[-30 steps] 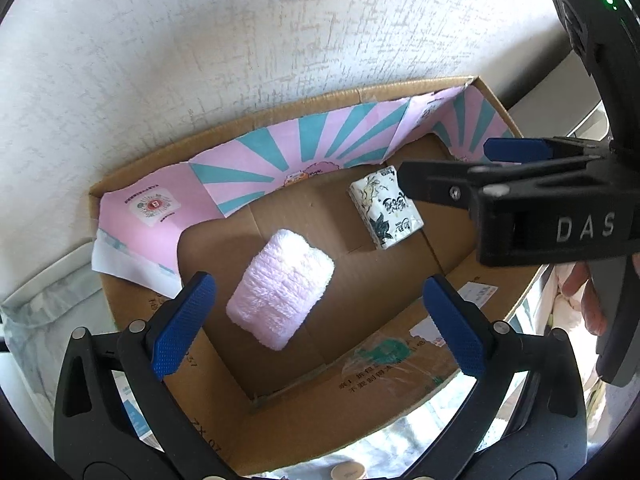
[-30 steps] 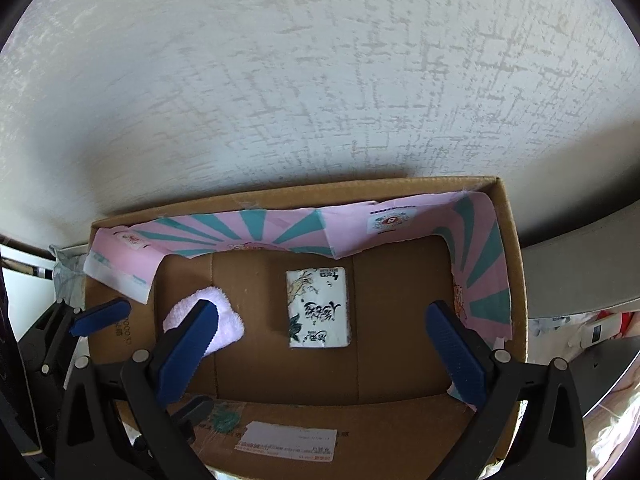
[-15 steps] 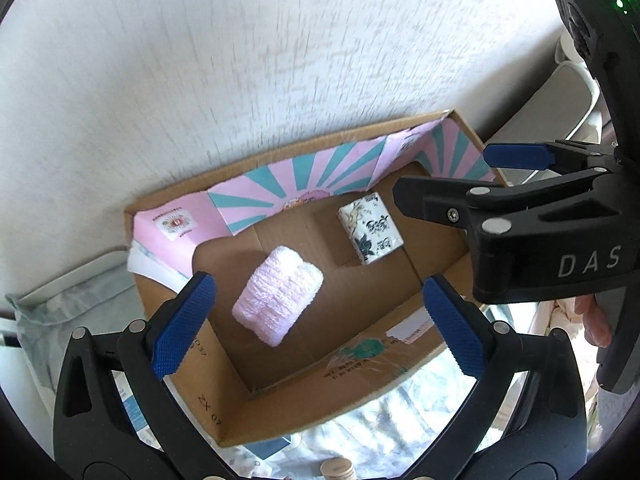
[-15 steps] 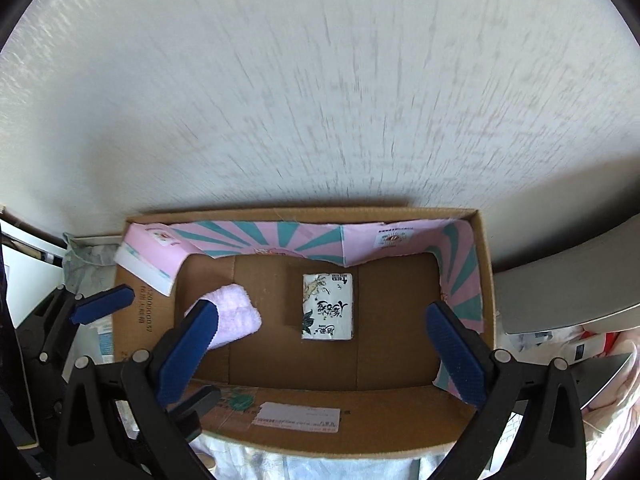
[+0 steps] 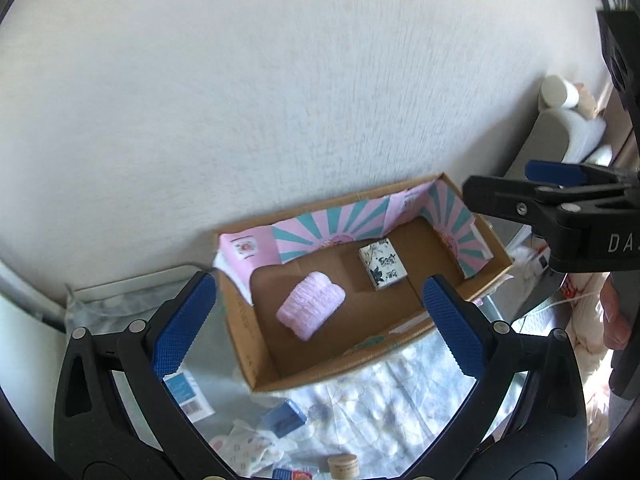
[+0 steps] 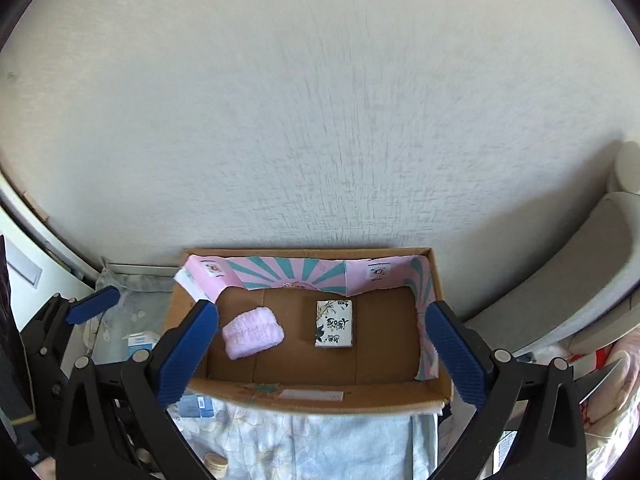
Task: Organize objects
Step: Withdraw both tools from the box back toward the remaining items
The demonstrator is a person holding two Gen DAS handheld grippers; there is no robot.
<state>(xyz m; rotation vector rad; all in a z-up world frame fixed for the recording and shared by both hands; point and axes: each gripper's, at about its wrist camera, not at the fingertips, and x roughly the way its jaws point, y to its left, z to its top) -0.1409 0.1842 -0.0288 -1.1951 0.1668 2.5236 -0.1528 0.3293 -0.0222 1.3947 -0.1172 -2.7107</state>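
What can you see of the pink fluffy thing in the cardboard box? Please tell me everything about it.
The pink fluffy thing looks like a soft, folded or rolled terry cloth, pale pink with ribbed rows. It lies flat on the brown floor of the cardboard box, in the left half, apart from the patterned tissue pack. Nothing else touches it; neither gripper holds it.

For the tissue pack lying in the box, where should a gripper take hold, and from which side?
Grip the tissue pack across its two long edges, coming straight down from above. It lies flat on the box floor, so only the top and thin sides are open. The pink towel sits apart on its left, leaving room for both fingers. The right gripper, open, looks best lined up.
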